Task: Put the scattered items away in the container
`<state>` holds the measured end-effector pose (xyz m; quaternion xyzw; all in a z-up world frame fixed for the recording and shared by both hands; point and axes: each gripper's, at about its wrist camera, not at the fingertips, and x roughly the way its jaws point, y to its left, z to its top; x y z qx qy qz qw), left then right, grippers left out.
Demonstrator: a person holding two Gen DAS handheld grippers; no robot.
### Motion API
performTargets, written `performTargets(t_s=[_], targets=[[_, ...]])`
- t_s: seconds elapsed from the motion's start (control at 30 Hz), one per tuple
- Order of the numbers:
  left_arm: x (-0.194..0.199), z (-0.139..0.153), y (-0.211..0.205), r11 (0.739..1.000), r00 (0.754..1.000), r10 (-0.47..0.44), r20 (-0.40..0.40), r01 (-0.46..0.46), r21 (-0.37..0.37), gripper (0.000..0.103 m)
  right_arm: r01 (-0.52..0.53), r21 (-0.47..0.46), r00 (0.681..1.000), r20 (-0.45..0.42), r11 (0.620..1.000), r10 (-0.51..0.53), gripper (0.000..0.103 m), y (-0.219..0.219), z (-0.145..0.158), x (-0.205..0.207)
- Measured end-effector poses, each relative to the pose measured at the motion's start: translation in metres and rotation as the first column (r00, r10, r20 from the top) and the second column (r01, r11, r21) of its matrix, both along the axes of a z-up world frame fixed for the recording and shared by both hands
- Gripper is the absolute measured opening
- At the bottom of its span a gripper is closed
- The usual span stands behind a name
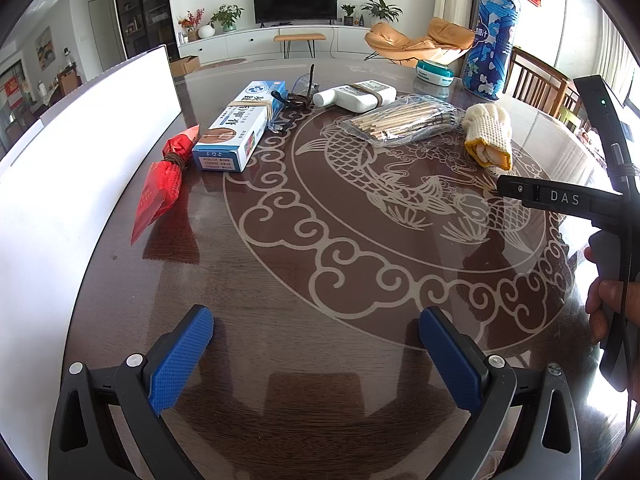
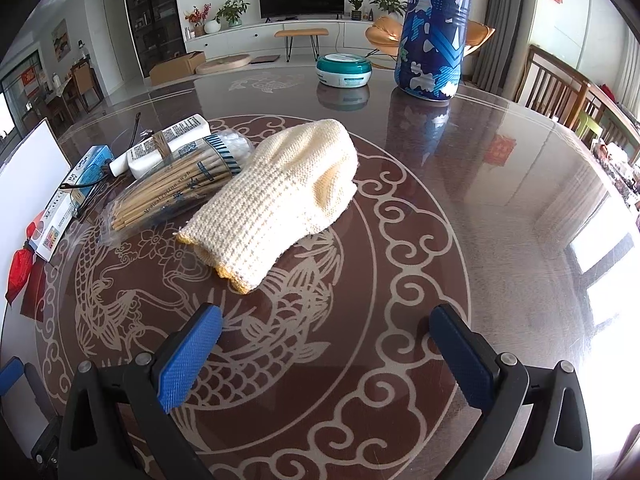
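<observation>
Scattered items lie on the round dark table: a red packet [image 1: 160, 184], a blue-white medicine box [image 1: 238, 126], black-framed glasses [image 1: 294, 98], a white bundled device [image 1: 356, 96], a bag of cotton swabs [image 1: 404, 122] and a cream knitted glove [image 1: 490, 134]. A white container [image 1: 80, 184] stands along the table's left side. My left gripper [image 1: 316, 320] is open and empty above the near table. My right gripper [image 2: 326, 320] is open and empty, just short of the glove [image 2: 280, 196]. The swab bag [image 2: 172, 188] lies left of the glove.
A tall blue patterned can [image 2: 434, 28] and a teal round tin [image 2: 344, 70] stand at the table's far side. Wooden chairs [image 2: 560, 88] line the right edge. The right gripper's body and holding hand [image 1: 608, 216] show in the left wrist view.
</observation>
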<state>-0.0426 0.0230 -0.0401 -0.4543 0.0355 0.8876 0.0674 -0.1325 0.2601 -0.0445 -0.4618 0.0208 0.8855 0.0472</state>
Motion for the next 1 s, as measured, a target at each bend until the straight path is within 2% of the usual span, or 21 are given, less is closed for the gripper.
performTargets(t_s=[0.33,0.5,0.6,0.8,0.9,1.0], targets=[[0.000,0.000,0.000,1.000,1.000,0.000,0.000,0.000,0.000,0.103,-0.019,-0.002,1.000,0.000,1.000,0.019,0.103,0.001,0.000,0.005],[0.000,0.000,0.001,1.000,1.000,0.005,0.002,-0.005,-0.001,0.103,-0.083,0.000,0.997,0.001,0.997,0.083,0.103,0.004,0.000,0.016],[-0.007,0.000,0.006,1.000,1.000,-0.005,0.009,0.005,-0.001,0.103,-0.086,-0.002,0.996,-0.002,0.996,0.086,0.103,0.005,0.000,0.018],[-0.044,0.001,0.037,0.990,0.990,-0.140,0.032,0.140,-0.007,0.103,-0.040,0.000,0.999,-0.007,0.999,0.040,0.103,0.008,0.000,0.017],[-0.063,0.000,0.053,0.971,0.971,-0.238,0.010,0.238,-0.002,0.103,-0.021,-0.037,0.999,-0.029,0.999,0.020,0.103,0.015,0.002,0.020],[-0.080,0.001,0.062,0.943,0.943,-0.333,0.011,0.333,-0.003,0.103,-0.009,-0.092,0.999,-0.050,0.996,0.005,0.103,0.024,0.005,0.022]])
